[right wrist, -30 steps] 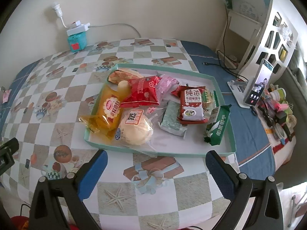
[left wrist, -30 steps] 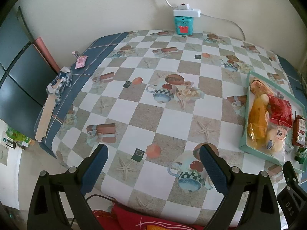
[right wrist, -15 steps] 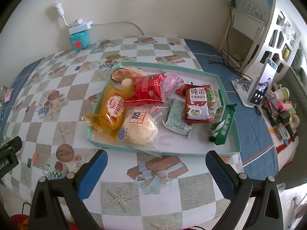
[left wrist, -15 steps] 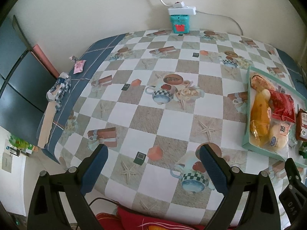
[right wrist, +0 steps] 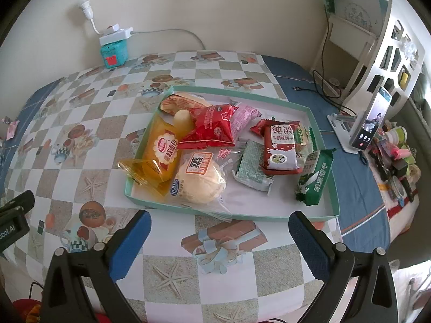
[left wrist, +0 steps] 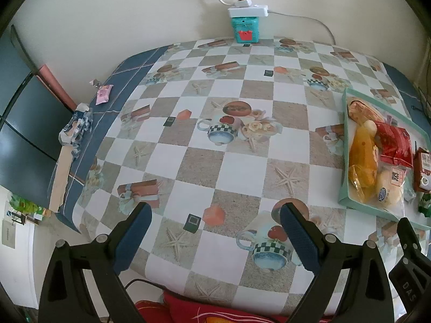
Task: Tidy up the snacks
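A teal-rimmed tray (right wrist: 322,218) on the checked tablecloth holds several snack packs: an orange bread pack (right wrist: 161,153), a round bun pack (right wrist: 199,180), a red pack (right wrist: 212,127), a red milk-biscuit pack (right wrist: 280,148), a green pack (right wrist: 315,177). The tray also shows at the right of the left wrist view (left wrist: 346,145). My right gripper (right wrist: 219,231) is open and empty, just short of the tray's near rim. My left gripper (left wrist: 215,228) is open and empty over the bare cloth, left of the tray.
A teal box with a white power strip (left wrist: 246,25) stands at the back wall. A pink wrapper (left wrist: 103,94) and a crumpled packet (left wrist: 76,127) lie at the table's left edge. A phone on a stand (right wrist: 370,123), a white shelf (right wrist: 377,40) and small clutter (right wrist: 396,158) stand right of the tray.
Both grippers have drawn back and risen slightly, so the table and tray look smaller and farther. Both stay open. Nothing on the table has moved.
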A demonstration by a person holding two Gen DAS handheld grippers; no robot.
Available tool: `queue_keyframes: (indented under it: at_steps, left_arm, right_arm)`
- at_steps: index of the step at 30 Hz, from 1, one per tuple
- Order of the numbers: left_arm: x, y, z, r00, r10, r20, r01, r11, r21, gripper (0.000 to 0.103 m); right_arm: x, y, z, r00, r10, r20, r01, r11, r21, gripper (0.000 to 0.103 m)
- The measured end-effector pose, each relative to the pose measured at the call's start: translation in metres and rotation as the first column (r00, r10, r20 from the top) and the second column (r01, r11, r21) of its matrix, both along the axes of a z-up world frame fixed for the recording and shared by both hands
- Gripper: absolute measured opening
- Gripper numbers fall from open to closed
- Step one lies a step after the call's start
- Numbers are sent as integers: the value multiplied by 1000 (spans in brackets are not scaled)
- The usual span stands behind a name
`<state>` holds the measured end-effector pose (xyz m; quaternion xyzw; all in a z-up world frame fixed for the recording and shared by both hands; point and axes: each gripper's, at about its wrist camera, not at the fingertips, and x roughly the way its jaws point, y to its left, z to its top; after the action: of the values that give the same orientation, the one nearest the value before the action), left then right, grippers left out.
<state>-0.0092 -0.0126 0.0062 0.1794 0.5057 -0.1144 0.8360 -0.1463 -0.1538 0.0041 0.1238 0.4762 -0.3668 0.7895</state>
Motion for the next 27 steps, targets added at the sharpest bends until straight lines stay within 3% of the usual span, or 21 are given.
queue_keyframes:
  at_steps: [27]
  left_arm:
    - [2, -1, -4, 1000, -7, -22, 7, 1000, -2, 96]
  right_arm:
    - [-1, -1, 2, 1000, -7, 9, 7, 1000, -5, 103]
